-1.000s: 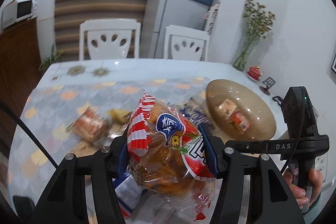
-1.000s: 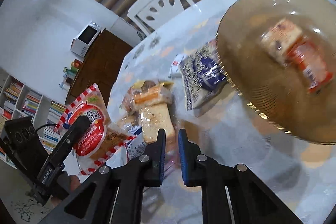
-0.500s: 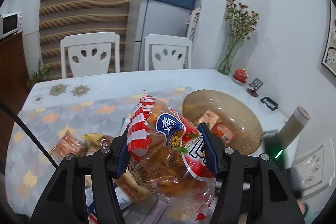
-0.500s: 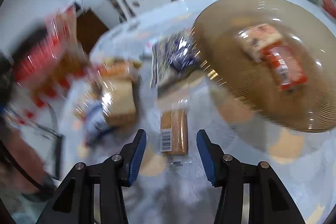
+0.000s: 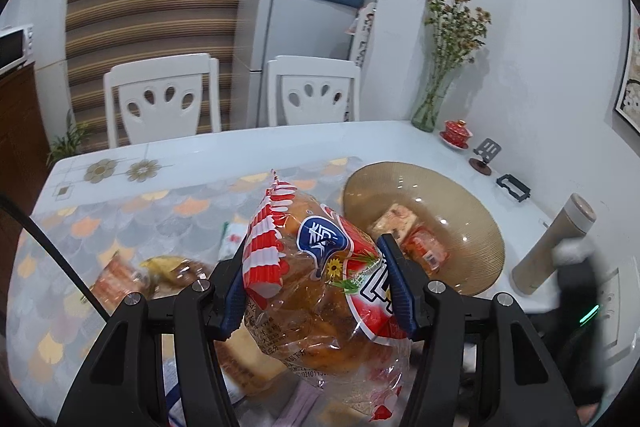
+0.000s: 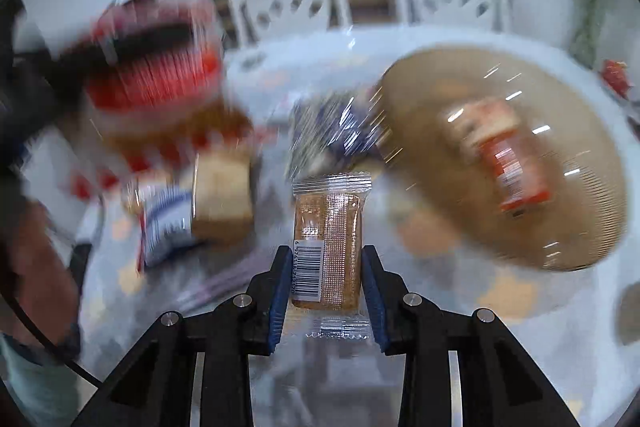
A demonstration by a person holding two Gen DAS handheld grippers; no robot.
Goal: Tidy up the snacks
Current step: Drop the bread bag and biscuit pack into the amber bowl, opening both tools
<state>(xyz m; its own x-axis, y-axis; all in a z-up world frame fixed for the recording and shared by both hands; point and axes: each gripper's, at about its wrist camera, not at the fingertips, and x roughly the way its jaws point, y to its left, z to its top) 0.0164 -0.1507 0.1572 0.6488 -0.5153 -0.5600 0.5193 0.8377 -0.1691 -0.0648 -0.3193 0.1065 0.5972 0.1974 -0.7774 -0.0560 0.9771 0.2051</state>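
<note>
1. The left tool [image 5: 316,291] grips a bread bag [image 5: 312,291] above the surface [image 5: 240,147], probably to carry it to the bowl [image 5: 472,227] on the right.
2. The right tool [image 6: 326,291] has just been closing; its jaws now pinch a wafer pack [image 6: 326,247], near the bowl, likely bound there too.

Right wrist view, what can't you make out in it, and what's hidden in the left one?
- Right wrist view: the snack pile and the packets in the brown bowl are motion-blurred; labels unreadable.
- Left wrist view: the bread bag in the left gripper hides the snacks behind it.
- Left wrist view: the right gripper is a dark blur at the edge.
</note>
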